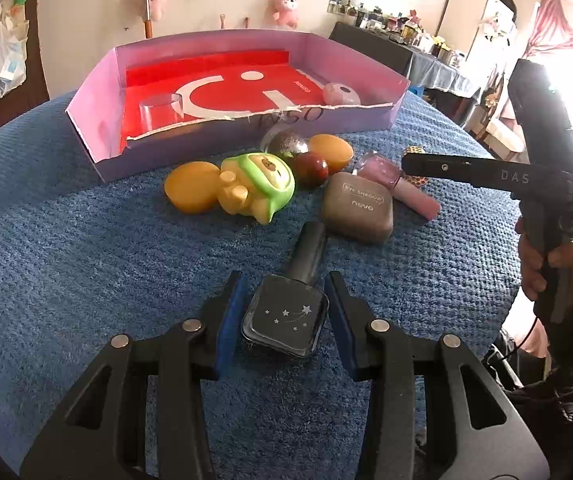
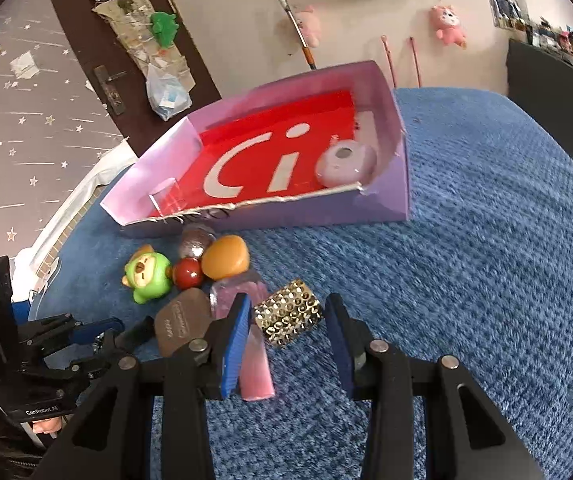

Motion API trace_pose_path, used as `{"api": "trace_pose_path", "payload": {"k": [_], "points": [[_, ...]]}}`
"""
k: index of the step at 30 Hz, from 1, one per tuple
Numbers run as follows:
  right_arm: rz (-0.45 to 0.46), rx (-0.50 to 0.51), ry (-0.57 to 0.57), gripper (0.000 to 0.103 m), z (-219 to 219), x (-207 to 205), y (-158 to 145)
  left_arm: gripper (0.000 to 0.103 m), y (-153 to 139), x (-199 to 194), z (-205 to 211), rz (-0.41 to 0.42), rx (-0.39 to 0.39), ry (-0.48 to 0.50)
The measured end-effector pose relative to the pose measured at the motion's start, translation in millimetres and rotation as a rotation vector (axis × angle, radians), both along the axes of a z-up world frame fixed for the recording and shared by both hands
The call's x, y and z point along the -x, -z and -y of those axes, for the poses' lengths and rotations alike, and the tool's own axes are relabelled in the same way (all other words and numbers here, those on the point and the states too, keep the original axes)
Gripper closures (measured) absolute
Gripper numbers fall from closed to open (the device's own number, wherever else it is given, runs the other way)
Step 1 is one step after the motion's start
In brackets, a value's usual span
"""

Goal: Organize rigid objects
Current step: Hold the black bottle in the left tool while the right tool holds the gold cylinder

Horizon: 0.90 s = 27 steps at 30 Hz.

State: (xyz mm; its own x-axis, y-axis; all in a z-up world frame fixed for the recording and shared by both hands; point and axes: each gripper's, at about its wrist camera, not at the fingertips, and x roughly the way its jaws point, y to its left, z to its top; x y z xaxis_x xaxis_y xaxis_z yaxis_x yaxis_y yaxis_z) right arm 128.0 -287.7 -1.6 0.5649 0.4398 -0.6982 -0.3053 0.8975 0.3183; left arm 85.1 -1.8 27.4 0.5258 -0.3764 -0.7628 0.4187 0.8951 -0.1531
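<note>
The left gripper [image 1: 284,312] sits low over the blue cloth [image 1: 86,260]. A dark bottle [image 1: 284,320] with little stars lies between its fingers, but a gap shows on each side, so the jaws are not squeezing it. The right gripper [image 2: 288,332] has its jaws apart too. A gold studded block [image 2: 288,316] lies between them, not touched. A pink bottle [image 2: 256,364] lies by its left finger. Close by lie a green toy [image 1: 262,184], a red ball [image 1: 311,168] and a brown case [image 1: 358,208]. Behind them sits the purple box [image 1: 94,120] with a clear cup [image 1: 161,110] and a pink round thing [image 1: 341,94] inside.
</note>
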Motion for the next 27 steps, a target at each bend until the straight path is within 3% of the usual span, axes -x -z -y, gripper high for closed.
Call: {"api": "trace_pose_path", "payload": {"k": [4, 6, 8, 10, 16, 18, 20, 21, 27], "points": [[-0.009, 0.009, 0.011, 0.061, 6, 1, 6, 0.057, 0, 2, 2, 0.005, 0.0, 0.01], [-0.01, -0.002, 0.01, 0.059, 8, 1, 7, 0.047, 0, 3, 3, 0.003, 0.01, 0.022], [-0.006, -0.005, 0.006, 0.051, 8, 2, 7, 0.046, 0, 3, 5, 0.007, 0.005, 0.024], [0.007, 0.001, 0.002, 0.035, 8, 4, 6, 0.046, 1, 3, 7, 0.01, -0.001, 0.023], [0.014, 0.015, 0.011, 0.035, 10, 5, 5, 0.046, 1, 0, 6, 0.01, 0.007, 0.02], [0.011, 0.019, 0.012, 0.039, 10, 4, 5, 0.053, 1, 0, 6, 0.011, 0.004, 0.02], [0.011, 0.028, 0.004, 0.052, 8, 3, 5, 0.065, 1, 0, 6, 0.026, -0.022, 0.009], [0.008, 0.032, -0.004, 0.06, 7, 3, 6, 0.065, 0, -1, 5, 0.022, -0.016, 0.013], [0.021, 0.055, -0.022, 0.062, 0, 5, 5, 0.066, -2, -1, 2, 0.016, -0.002, 0.005]]}}
